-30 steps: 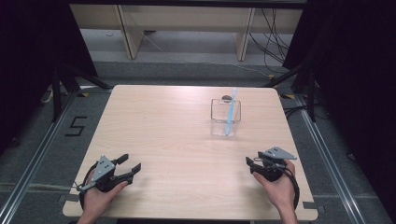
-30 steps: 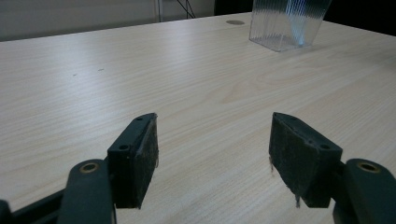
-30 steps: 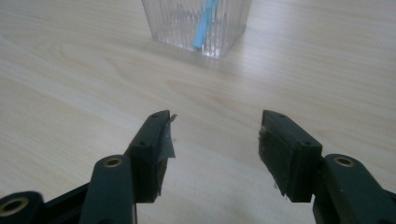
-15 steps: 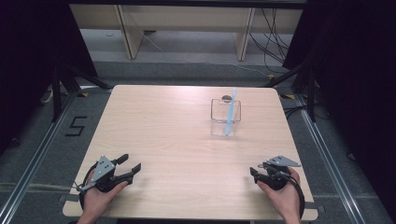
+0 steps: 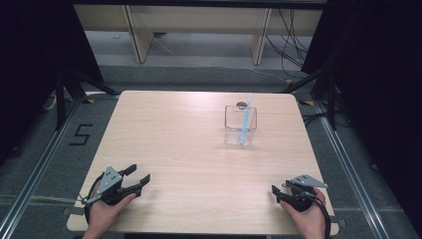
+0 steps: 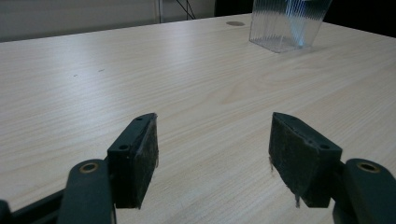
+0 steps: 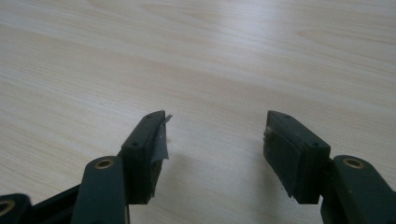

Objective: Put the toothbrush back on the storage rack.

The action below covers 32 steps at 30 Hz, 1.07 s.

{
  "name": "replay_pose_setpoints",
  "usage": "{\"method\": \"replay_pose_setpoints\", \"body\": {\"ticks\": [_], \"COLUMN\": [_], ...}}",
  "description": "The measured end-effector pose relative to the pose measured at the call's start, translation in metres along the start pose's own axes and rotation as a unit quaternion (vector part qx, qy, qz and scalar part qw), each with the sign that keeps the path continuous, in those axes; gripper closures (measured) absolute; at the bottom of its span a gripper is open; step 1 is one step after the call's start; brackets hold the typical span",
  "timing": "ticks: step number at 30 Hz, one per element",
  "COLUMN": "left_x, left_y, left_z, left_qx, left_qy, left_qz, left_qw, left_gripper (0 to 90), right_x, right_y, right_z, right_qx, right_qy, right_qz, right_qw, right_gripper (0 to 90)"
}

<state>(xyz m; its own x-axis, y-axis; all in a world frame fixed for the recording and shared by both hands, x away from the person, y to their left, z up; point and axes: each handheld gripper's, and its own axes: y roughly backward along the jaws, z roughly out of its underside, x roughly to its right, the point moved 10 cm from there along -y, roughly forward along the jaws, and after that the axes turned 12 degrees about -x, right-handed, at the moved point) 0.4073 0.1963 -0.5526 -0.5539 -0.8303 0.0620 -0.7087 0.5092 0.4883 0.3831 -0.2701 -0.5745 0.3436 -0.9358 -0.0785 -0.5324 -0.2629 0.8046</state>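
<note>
1. While both grippers sat low near the person's edge of the table, the right gripper had its jaws spread wide with nothing but bare wood between them; they had just been opening to that spread.
2. In the right gripper view, a thin scrap of tape or film curled off the tip of the left-hand pad, and the pads hung close over the tabletop.
3. The left gripper likewise had its jaws well apart and held nothing, its worn pads just above the wood.
4. In the high view, the left gripper lay at the near left corner in the person's left hand, pointing toward the middle of the table.
5. The right gripper lay at the near right corner in the right hand, its grey three-cornered plate on top.
6. Farther out, the clear ribbed plastic container stood upright on the far right part of the light wooden table, well apart from both grippers.
7. A light blue straw leaned in the container, its top rising past the rim.
8. Just behind the container a small dark round spot sat in the tabletop.
</note>
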Motion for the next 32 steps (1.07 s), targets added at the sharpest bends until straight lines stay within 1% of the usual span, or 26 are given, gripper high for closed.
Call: {"method": "replay_pose_setpoints", "body": {"ticks": [1,2,3,4,5,6,7,9,10,11,12,13,14,15,16,17,18,19,20,21,23,24,25,28,30,32], "left_x": [0.000,0.000,0.000,0.000,0.000,0.000,0.000,0.000,0.000,0.000,0.000,0.000,0.000,0.001,0.000,0.000,0.000,0.000,0.000,0.000,0.000,0.000,0.000,0.000,0.000,0.000], "left_y": [0.000,0.000,0.000,0.000,0.000,0.000,0.000,0.000,0.000,0.000,0.000,0.000,0.000,-0.001,-0.001,0.000,0.000,0.000,0.000,0.000,-0.001,-0.001,-0.001,-0.001,-0.001,-0.001], "left_z": [0.000,0.000,0.000,0.000,0.000,0.000,0.000,0.000,0.000,0.000,0.000,0.000,0.000,-0.001,0.000,0.000,0.000,0.000,0.000,0.000,0.000,-0.001,-0.001,-0.001,-0.001,-0.001], "left_qx": [0.000,-0.001,-0.001,-0.001,-0.002,-0.001,-0.001,-0.001,-0.001,-0.001,-0.002,-0.002,-0.003,0.004,0.000,-0.002,-0.002,-0.002,-0.002,-0.002,0.000,0.003,0.003,0.004,0.003,0.003], "left_qy": [-0.001,-0.002,-0.002,-0.002,-0.002,-0.001,-0.002,-0.002,-0.002,-0.002,-0.002,-0.002,-0.003,-0.003,-0.003,-0.003,-0.003,-0.002,-0.002,-0.001,0.000,0.000,0.000,0.001,-0.001,0.000], "left_qz": [0.000,0.000,0.000,0.000,0.000,0.000,0.000,-0.001,-0.001,-0.001,-0.001,-0.001,-0.002,0.001,-0.002,-0.003,-0.003,-0.003,-0.003,-0.003,-0.001,0.001,0.001,0.000,-0.001,-0.001], "left_qw": [1.0000,1.0000,1.0000,1.0000,1.0000,1.0000,1.0000,1.0000,1.0000,1.0000,1.0000,1.0000,1.0000,1.0000,1.0000,1.0000,1.0000,1.0000,1.0000,1.0000,1.0000,1.0000,1.0000,1.0000,1.0000,1.0000], "left_gripper": [32.5,32.5,32.5,32.5,32.5,32.6,32.6,32.6,32.6,32.7,32.7,32.8,32.8,32.8,32.8,32.8,32.8,32.8,32.8,32.8,32.8,32.8,32.8,32.8,32.8,32.8], "right_x": [-0.001,0.003,0.001,0.004,0.003,0.007,0.006,0.006,0.009,0.009,0.011,0.012,0.015,0.013,0.013,0.011,0.017,0.016,0.016,0.013,0.015,0.017,0.019,0.019,0.020,0.017], "right_y": [0.001,0.002,0.003,0.002,0.003,0.003,0.003,0.002,0.003,0.003,0.003,0.003,0.005,0.005,0.005,0.006,0.006,0.006,0.007,0.007,0.007,0.008,0.010,0.011,0.011,0.011], "right_z": [0.001,0.001,0.002,0.001,0.003,0.004,0.007,0.009,0.009,0.010,0.009,0.008,0.009,0.010,0.011,0.011,0.008,0.006,0.007,0.008,0.006,0.003,0.003,0.000,0.001,0.001], "right_qx": [0.002,0.007,0.006,0.018,0.015,0.014,0.007,0.013,0.014,0.018,0.024,0.031,0.027,0.026,0.025,0.023,0.038,0.045,0.042,0.035,0.040,0.047,0.045,0.058,0.052,0.051], "right_qy": [-0.014,0.000,-0.016,-0.009,-0.027,-0.014,-0.026,-0.043,-0.032,-0.043,-0.029,-0.032,-0.032,-0.047,-0.050,-0.067,-0.039,-0.042,-0.043,-0.062,-0.058,-0.045,-0.041,-0.043,-0.043,-0.050], "right_qz": [-0.001,0.006,0.000,0.002,-0.001,0.008,0.003,0.001,0.000,0.005,0.006,0.008,0.018,0.011,0.008,0.006,0.020,0.015,0.016,0.009,0.016,0.015,0.025,0.019,0.023,0.014], "right_qw": [0.9999,1.0000,0.9998,0.9998,0.9995,0.9998,0.9996,0.9990,0.9994,0.9989,0.9993,0.9990,0.9990,0.9985,0.9984,0.9975,0.9983,0.9980,0.9981,0.9974,0.9974,0.9978,0.9978,0.9972,0.9975,0.9973], "right_gripper": [40.3,40.3,40.3,40.3,40.2,40.2,40.2,40.3,40.2,40.2,40.3,40.2,40.2,40.2,40.2,40.2,40.3,40.2,40.2,40.2,40.2,40.2,40.2,40.2,40.2,40.3]}}
